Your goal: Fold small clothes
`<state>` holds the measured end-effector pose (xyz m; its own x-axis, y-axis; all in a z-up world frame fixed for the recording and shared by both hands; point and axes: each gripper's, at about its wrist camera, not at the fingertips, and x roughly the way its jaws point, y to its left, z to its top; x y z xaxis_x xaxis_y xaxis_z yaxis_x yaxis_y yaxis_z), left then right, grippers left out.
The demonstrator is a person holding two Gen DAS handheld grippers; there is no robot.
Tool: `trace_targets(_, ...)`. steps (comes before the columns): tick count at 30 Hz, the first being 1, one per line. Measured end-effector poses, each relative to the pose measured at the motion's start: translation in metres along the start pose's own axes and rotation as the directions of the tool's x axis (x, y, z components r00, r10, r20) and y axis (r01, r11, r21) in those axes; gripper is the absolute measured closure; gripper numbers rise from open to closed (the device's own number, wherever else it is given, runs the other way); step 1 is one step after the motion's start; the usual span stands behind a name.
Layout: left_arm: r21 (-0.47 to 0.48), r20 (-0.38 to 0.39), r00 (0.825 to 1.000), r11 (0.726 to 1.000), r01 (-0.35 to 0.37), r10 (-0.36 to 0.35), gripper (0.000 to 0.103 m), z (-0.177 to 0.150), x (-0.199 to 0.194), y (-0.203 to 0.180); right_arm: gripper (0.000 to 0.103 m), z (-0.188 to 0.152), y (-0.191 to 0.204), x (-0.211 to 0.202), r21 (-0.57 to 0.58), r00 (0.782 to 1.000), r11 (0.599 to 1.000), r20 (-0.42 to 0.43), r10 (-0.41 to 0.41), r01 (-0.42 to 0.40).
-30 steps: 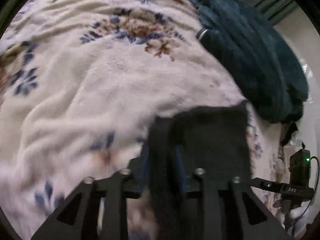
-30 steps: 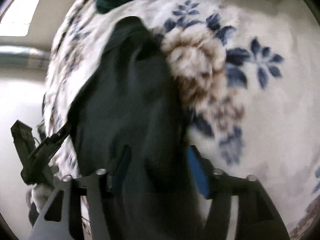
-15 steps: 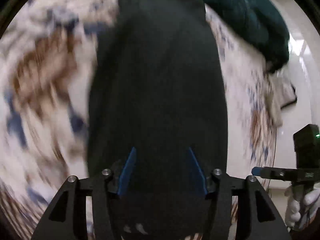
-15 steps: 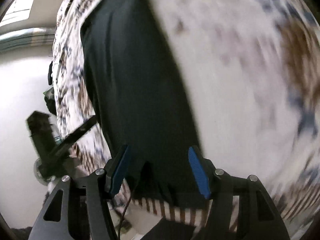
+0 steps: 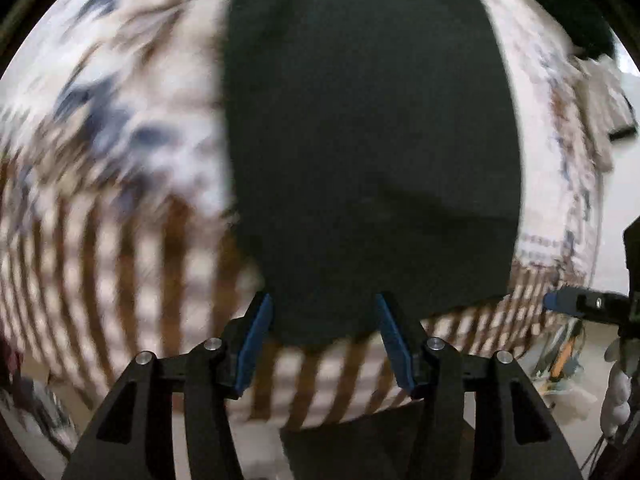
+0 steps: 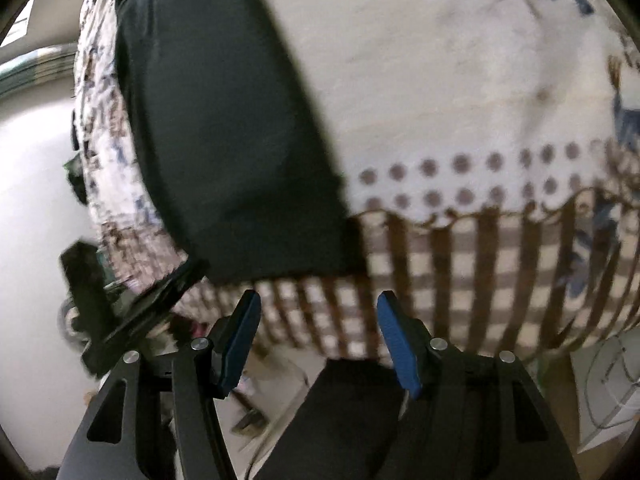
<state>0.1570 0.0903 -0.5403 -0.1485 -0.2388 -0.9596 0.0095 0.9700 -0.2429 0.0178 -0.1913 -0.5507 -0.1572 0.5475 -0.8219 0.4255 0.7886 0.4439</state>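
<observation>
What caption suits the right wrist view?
Open right gripper above a dark garment lying on a patterned blanket.

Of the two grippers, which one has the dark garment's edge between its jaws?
The left gripper: the dark garment's near edge sits between its open jaws. The right gripper frames only the striped blanket border.

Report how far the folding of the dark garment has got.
Done: the dark garment lies flat as a long panel on the floral blanket, its near edge by the striped border. In hand: nothing; the left gripper and right gripper stand open, no cloth pinched. Left: probably further folds; the blur hides creases.
</observation>
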Motion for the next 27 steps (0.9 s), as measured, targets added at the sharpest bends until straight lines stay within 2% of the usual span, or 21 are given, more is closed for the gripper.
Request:
trace_targets(3, -0.096, 0.074, 0.996, 0.994, 0.050, -0.043, 0.052, -0.008, -0.014, 0.023, 0.040, 0.008, -0.003, 0.007, -0.015, 0.997, 0.999, 0.062, -0.035, 0.036)
trace_targets(6, -0.178, 0.163, 0.974, 0.967, 0.185, -0.156, 0.051, -0.004, -0.017, 0.041, 0.040, 0.029, 0.005, 0.023, 0.002, 0.996, 1.000, 0.087, -0.019, 0.019)
trace_targets(8, -0.213, 0.196, 0.956, 0.943, 0.257, -0.216, 0.051, 0.002, -0.008, 0.047, 0.040, 0.036, 0.001, 0.040, 0.015, 0.996, 0.999, 0.085, 0.031, -0.032)
trace_targets(9, -0.223, 0.202, 0.952, 0.935, 0.275, -0.231, 0.051, 0.005, -0.001, 0.049, 0.040, 0.044, 0.012, 0.048, 0.021, 0.996, 0.999, 0.083, 0.043, -0.045)
trace_targets(11, -0.240, 0.197, 0.943, 0.920, 0.311, -0.267, 0.051, 0.012, 0.019, 0.049, 0.039, 0.048, 0.008, 0.061, 0.030, 0.992, 0.996, 0.091, 0.086, -0.089)
trace_targets(13, -0.240, 0.205, 0.935, 0.911, 0.334, -0.289, 0.045, 0.013, 0.027, 0.050, 0.039, 0.049, 0.008, 0.066, 0.033, 0.986, 0.991, 0.111, 0.125, -0.129)
trace_targets(16, -0.201, 0.237, 0.932, 0.924, 0.324, -0.275, 0.044, 0.011, 0.028, 0.041, 0.043, 0.051, 0.022, 0.074, 0.007, 0.974, 0.981, 0.124, 0.190, -0.192)
trace_targets(17, -0.175, 0.257, 0.931, 0.935, 0.308, -0.259, 0.051, 0.010, 0.025, 0.037, 0.066, 0.050, 0.025, 0.076, -0.006, 0.973, 0.981, 0.125, 0.192, -0.193)
trace_targets(18, -0.148, 0.276, 0.929, 0.944, 0.295, -0.247, 0.084, 0.008, 0.022, 0.035, 0.090, 0.049, 0.027, 0.079, -0.011, 0.974, 0.982, 0.125, 0.190, -0.190)
trace_targets(19, -0.125, 0.287, 0.925, 0.947, 0.295, -0.250, 0.095, 0.003, 0.019, 0.034, 0.090, 0.048, 0.027, 0.080, -0.009, 0.972, 0.980, 0.127, 0.199, -0.200)
trace_targets(21, -0.120, 0.315, 0.913, 0.944, 0.309, -0.258, 0.096, -0.010, 0.009, 0.041, 0.091, 0.042, 0.027, 0.077, -0.004, 0.967, 0.978, 0.151, 0.208, -0.210)
trace_targets(25, -0.096, 0.320, 0.913, 0.950, 0.298, -0.254, 0.096, -0.025, -0.004, 0.043, 0.092, 0.023, 0.020, 0.059, -0.023, 0.969, 0.982, 0.158, 0.189, -0.188)
trace_targets(27, -0.100, 0.316, 0.910, 0.944, 0.314, -0.269, 0.096, -0.026, -0.003, 0.047, 0.092, 0.022, 0.022, 0.060, -0.030, 0.972, 0.983, 0.150, 0.182, -0.180)
